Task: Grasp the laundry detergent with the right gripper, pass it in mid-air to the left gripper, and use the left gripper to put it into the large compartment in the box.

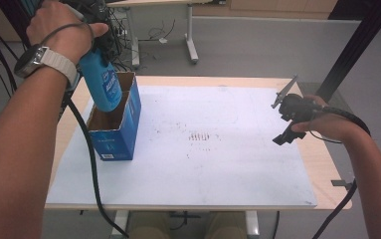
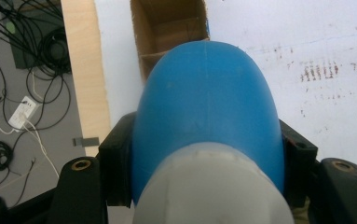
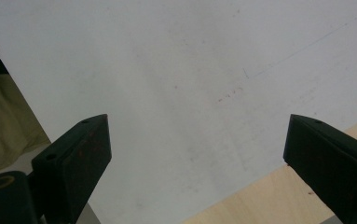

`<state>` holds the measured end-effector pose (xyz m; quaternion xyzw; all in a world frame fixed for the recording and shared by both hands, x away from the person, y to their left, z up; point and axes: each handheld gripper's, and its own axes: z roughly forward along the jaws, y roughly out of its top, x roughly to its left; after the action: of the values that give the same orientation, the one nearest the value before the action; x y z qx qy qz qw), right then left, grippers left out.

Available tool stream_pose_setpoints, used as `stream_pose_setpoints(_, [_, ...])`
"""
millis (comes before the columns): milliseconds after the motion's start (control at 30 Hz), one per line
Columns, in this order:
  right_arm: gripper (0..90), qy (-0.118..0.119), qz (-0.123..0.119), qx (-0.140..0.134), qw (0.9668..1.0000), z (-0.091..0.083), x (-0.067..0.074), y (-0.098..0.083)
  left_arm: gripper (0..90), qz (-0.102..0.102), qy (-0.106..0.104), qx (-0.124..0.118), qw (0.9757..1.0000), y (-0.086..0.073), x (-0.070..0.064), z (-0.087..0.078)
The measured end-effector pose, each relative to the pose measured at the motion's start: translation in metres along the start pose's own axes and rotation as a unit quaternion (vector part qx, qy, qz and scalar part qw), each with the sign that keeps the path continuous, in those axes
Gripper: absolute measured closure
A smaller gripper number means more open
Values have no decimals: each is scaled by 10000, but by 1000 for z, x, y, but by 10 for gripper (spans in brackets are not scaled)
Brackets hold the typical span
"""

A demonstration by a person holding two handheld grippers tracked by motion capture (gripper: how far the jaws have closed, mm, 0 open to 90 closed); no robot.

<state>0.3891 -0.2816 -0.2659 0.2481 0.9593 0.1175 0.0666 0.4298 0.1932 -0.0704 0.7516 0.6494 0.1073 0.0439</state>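
A smooth blue plastic bottle (image 1: 101, 82) with a pale, frosted cap end hangs bottom-down at the upper left of the high view, its base just inside the open top of a cardboard box (image 1: 116, 124). The left tool (image 1: 96, 42) is clamped on it near the cap, and in the left gripper view the black jaws press both flanks of the rounded blue body (image 2: 206, 107). The box is tall and rectangular, printed blue outside and raw brown inside, with its flaps standing open.

At the right of the high view the right tool (image 1: 287, 117) hovers above the desk (image 1: 322, 159), jaws spread wide with nothing between them.

The desk is pale wood, mostly covered by a white sheet (image 1: 203, 169) marked with faint reddish scuffs near its middle. Beyond it lie grey floor and the legs of another table.

The left gripper view adds tangled black cables (image 2: 27, 60) on the floor beside the desk edge; the right gripper view (image 3: 199, 140) shows the matte sheet meeting bare wood at its lower right.
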Motion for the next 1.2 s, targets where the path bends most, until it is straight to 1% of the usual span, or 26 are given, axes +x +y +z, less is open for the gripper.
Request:
stream_pose_setpoints(200, [74, 15, 22, 5, 10000, 2, -2, 0, 376, -33, -52, 30, 10000, 2, 4, 7])
stream_pose_setpoints(467, [74, 45, 55, 28, 10000, 6, -3, 0, 376, -51, -23, 80, 10000, 6, 7, 18])
stream_pose_setpoints(567, [74, 55, 65, 39, 10000, 8, -4, -1, 376, -57, -2, 61, 10000, 6, 9, 22])
stream_pose_setpoints(667, [74, 68, 86, 46, 9999, 9, -4, -2, 376, -38, 22, 89, 10000, 7, 10, 28])
stream_pose_setpoints(833, [74, 92, 88, 67, 9999, 13, -5, -2, 376, -46, -6, 102, 9999, 7, 11, 35])
stream_pose_setpoints(933, [74, 92, 94, 52, 9999, 13, -5, -2, 376, -22, 33, 112, 9999, 8, 11, 39])
stream_pose_setpoints(1200, [74, 119, 124, 79, 9998, 16, -6, -2, 376, -30, 56, 121, 9999, 8, 14, 50])
